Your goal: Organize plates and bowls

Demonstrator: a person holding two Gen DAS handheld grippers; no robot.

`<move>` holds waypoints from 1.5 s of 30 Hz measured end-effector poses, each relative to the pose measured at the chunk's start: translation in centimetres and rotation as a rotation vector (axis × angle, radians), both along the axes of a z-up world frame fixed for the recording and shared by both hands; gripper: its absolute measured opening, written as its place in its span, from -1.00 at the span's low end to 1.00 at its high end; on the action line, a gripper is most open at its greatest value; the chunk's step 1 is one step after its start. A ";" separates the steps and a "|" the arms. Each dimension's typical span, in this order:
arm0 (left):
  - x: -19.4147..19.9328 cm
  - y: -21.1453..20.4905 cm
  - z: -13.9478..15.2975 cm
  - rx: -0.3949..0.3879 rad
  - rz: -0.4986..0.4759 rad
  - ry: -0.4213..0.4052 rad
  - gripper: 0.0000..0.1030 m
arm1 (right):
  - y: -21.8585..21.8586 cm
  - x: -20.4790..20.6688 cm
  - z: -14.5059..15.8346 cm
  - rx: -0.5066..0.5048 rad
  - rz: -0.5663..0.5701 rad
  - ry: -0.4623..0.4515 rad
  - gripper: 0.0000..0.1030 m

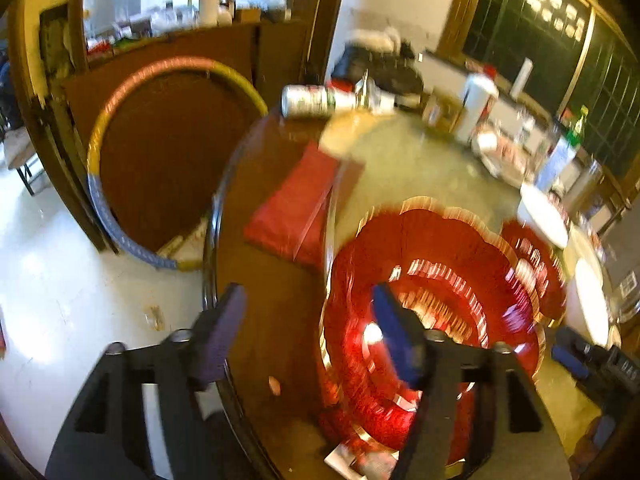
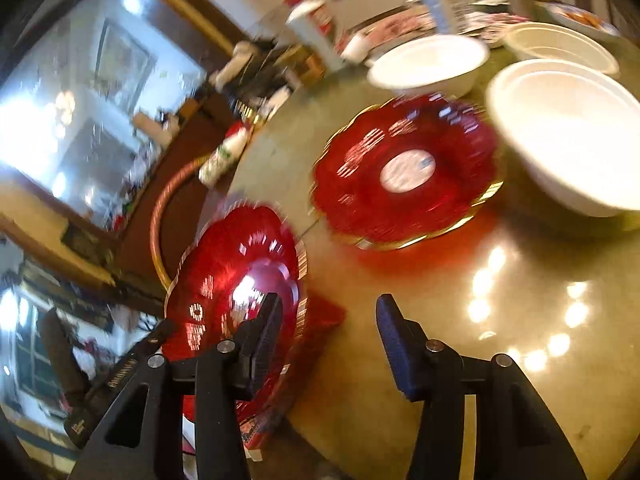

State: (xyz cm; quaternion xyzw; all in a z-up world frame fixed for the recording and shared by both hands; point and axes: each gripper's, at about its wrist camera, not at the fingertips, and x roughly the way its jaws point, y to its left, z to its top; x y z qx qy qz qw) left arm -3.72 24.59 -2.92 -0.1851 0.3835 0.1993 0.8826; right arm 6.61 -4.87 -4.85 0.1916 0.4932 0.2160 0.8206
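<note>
A red gold-rimmed plate (image 1: 432, 280) lies at the near left edge of the round table; it also shows in the right wrist view (image 2: 236, 280). A second red plate (image 2: 404, 172) lies further in, its edge visible in the left wrist view (image 1: 536, 264). Three white bowls (image 2: 432, 64) (image 2: 568, 136) (image 2: 560, 46) stand behind it. My left gripper (image 1: 308, 300) is open and empty, its right finger over the near plate. My right gripper (image 2: 328, 312) is open and empty, over the table beside the near plate. Both views are blurred.
A red cloth (image 1: 296, 204) lies on the table's wooden rim. A tipped white bottle (image 1: 312, 100), a paper roll (image 1: 476, 104) and clutter crowd the far side. A round tabletop (image 1: 168, 152) leans against the wall beyond the table edge, above white floor (image 1: 60, 280).
</note>
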 end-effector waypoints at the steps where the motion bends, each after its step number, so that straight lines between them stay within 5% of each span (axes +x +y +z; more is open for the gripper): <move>1: 0.5 -0.3 1.2 0.009 -0.018 -0.024 0.48 | -1.0 0.3 0.1 0.009 -0.030 -0.002 0.00; 7: 7.0 -5.4 5.6 -0.019 -0.264 -0.042 0.63 | -4.7 3.0 -1.1 0.056 -0.130 0.064 0.00; 13: 15.3 -11.6 3.5 -0.044 -0.444 0.099 0.63 | -5.6 5.8 -2.2 0.084 -0.152 0.102 0.00; 18: 19.8 -13.5 1.0 -0.049 -0.447 0.180 0.63 | -5.7 7.0 -2.8 0.088 -0.171 0.116 0.00; 29: 22.8 -15.8 -3.0 -0.066 -0.494 0.298 0.63 | -5.2 8.4 -3.9 0.076 -0.173 0.120 -0.03; 35: 23.1 -16.9 -5.0 -0.035 -0.519 0.352 0.62 | -5.5 8.4 -4.2 0.063 -0.181 0.112 -0.31; 37: 23.1 -17.3 -5.1 -0.004 -0.515 0.352 0.47 | -5.4 8.5 -4.5 0.042 -0.175 0.126 -0.69; 41: 23.2 -17.2 -4.7 0.057 -0.485 0.349 -0.27 | -5.4 8.5 -4.1 -0.015 -0.190 0.097 -0.70; 45: 23.0 -16.7 -3.9 0.077 -0.474 0.342 -0.42 | -5.4 8.5 -4.2 -0.018 -0.181 0.091 -0.71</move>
